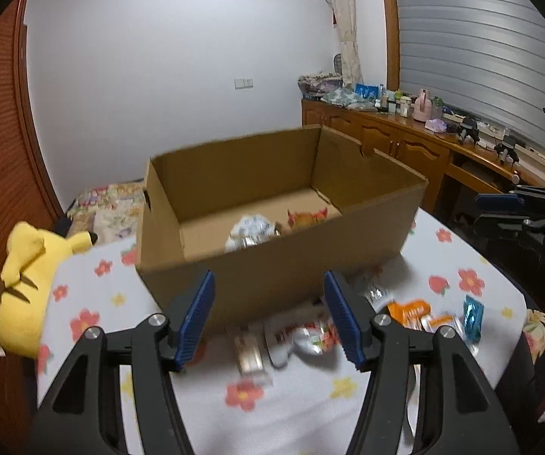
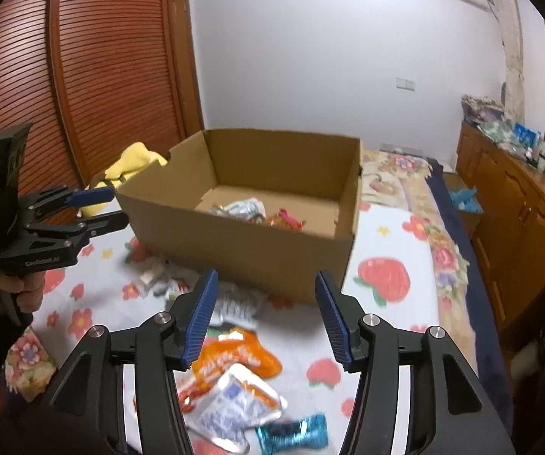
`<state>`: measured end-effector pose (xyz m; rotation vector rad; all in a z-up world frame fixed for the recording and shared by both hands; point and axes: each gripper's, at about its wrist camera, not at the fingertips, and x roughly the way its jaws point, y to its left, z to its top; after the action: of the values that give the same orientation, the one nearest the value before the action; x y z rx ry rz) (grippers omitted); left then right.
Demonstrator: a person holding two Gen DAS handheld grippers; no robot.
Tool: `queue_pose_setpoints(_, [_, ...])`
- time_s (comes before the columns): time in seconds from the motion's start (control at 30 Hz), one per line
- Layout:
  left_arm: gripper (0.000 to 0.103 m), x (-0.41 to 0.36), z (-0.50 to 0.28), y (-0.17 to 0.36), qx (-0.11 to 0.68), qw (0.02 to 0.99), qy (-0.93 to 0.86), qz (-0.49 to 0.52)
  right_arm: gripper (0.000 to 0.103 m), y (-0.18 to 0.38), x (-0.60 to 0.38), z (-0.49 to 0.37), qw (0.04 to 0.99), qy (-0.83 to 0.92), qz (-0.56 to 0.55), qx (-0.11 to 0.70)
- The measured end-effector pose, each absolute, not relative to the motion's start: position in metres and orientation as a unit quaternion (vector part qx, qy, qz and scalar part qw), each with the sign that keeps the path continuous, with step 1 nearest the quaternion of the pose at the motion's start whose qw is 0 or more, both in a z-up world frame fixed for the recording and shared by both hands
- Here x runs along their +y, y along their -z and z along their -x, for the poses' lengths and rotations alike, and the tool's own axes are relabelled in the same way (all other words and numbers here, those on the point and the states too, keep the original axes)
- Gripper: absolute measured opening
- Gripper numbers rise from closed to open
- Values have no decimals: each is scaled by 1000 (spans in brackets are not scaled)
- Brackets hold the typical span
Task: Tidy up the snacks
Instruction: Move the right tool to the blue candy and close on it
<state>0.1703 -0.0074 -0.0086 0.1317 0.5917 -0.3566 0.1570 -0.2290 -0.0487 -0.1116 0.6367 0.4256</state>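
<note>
A bed covered with a white sheet printed with red and yellow flowers (image 2: 393, 250) carries everything here. On it stands an open brown cardboard box (image 1: 272, 265), oblong, its long axis running left to right across the left wrist view; in the right wrist view one short end faces right and its near corner points toward the camera. On the box floor lie a white-and-silver packet (image 2: 240, 206) and, just right of it, a small red-orange packet (image 2: 285, 220).

A yellow plush toy (image 1: 25, 276) sits left of the box, at the edge of the sheet.

The left gripper (image 1: 268, 320) has its blue-padded jaws apart with nothing between them; it is aimed at the near wall of the box. The right gripper (image 2: 264, 318) likewise has its jaws apart and empty.

Loose snacks lie on the sheet in front of the box: an orange pouch (image 2: 234, 358), a white-and-orange packet (image 2: 238, 404) overlapping it, a white packet (image 1: 291, 341) that is blurred, and a small shiny blue candy wrapper (image 2: 293, 432), long axis roughly left to right.
</note>
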Motion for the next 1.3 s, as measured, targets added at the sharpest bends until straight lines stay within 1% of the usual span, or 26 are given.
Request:
queue_pose_setpoints(0.33, [60, -25, -144, 35, 315, 928, 192, -50, 56, 85, -252, -121, 920, -185, 38, 342])
queue_pose_setpoints(0.77, [60, -69, -130, 52, 334, 911, 236, -49, 56, 130, -269, -94, 906, -174, 8, 385])
queue_pose_setpoints(0.97, [60, -86, -125, 60, 344, 903, 252, -54, 56, 142, -273, -92, 902, -171, -8, 397])
queue_pose_setpoints(1.3, [60, -110, -119, 57, 339, 898, 273, -69, 56, 150, -276, -102, 897, -168, -31, 408])
